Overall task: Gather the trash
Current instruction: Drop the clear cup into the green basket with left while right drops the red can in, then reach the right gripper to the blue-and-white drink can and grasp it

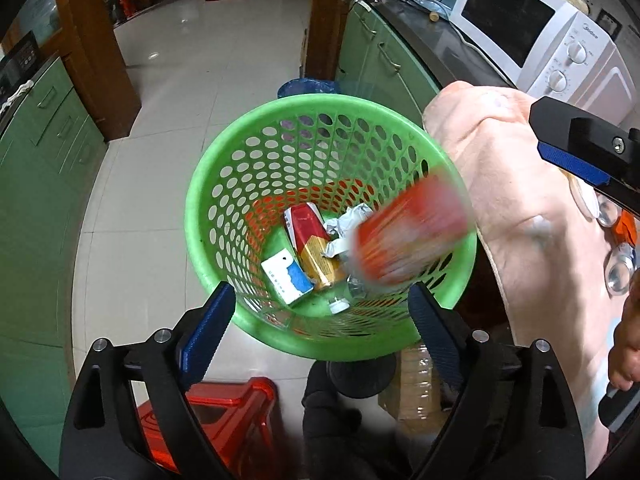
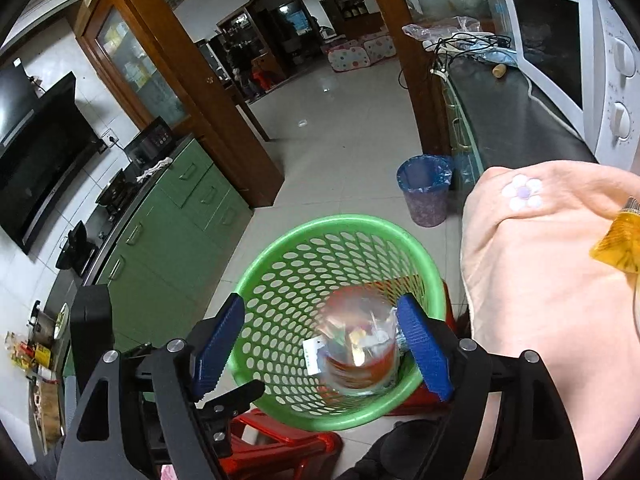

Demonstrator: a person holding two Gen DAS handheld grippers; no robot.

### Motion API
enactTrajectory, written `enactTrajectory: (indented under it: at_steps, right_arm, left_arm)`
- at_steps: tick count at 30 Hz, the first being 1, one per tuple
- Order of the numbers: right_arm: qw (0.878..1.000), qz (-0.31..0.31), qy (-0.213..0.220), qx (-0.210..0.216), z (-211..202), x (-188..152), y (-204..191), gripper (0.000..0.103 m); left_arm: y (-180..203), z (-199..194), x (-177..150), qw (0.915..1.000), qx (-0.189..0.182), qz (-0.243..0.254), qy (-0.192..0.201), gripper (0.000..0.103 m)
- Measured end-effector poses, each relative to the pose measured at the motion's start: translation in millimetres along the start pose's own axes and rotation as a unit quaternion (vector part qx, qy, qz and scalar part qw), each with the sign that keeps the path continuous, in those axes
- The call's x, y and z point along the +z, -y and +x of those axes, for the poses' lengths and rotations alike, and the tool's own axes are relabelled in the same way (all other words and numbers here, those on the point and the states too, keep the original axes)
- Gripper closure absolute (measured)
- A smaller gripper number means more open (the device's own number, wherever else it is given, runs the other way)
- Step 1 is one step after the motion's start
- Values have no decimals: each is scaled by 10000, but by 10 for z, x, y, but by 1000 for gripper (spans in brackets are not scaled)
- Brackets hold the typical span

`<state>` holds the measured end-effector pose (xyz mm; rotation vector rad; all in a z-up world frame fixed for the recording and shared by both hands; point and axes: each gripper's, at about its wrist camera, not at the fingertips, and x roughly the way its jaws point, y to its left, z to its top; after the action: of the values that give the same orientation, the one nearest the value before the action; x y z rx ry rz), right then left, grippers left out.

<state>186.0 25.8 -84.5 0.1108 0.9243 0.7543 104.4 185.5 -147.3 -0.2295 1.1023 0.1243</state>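
Both grippers hang over the green basket [image 1: 332,224], which stands on a red stool [image 1: 224,412] beside the pink cloth [image 1: 532,248] on the counter.

The left gripper [image 1: 320,332] has its jaws wide apart, and nothing is pressed between the blue pads. A red can [image 1: 412,232], blurred, is just ahead of it toward 1 o'clock, over the basket's right rim. It seems free of the pads and on its way into the basket. Its long axis runs from about 8 o'clock to 2 o'clock.

The right gripper [image 2: 324,348] also stands open. A clear plastic cup [image 2: 360,348], blurred too, is between its fingers but nearer the right one; whether that pad touches it cannot be told. The cup's mouth faces the camera, so its long axis lies roughly along the gripper's own pointing line, down into the basket.

Trash already lies on the basket floor: a red and gold carton [image 1: 312,248], a small white and blue box [image 1: 286,276] and crumpled foil [image 1: 344,224].

More trash probably waits on the cloth, at 3 o'clock from both grippers: a yellow wrapper [image 2: 618,244] and some metal can tops [image 1: 620,272]. The right hand looks nearer to these.
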Motion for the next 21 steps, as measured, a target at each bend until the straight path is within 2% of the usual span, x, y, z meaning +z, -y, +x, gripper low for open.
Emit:
enactTrajectory:
  at_steps: [8,21]
  right_arm:
    - [9999,60,101,-102,-271,-110,131,27]
    - [9938,525,498,-843,-1058,-485,701,26]
  left_arm:
    - [137,-95,6,9999,-40,135,60,14]
    - [653,-221,70,9977,-301,585,153,10]
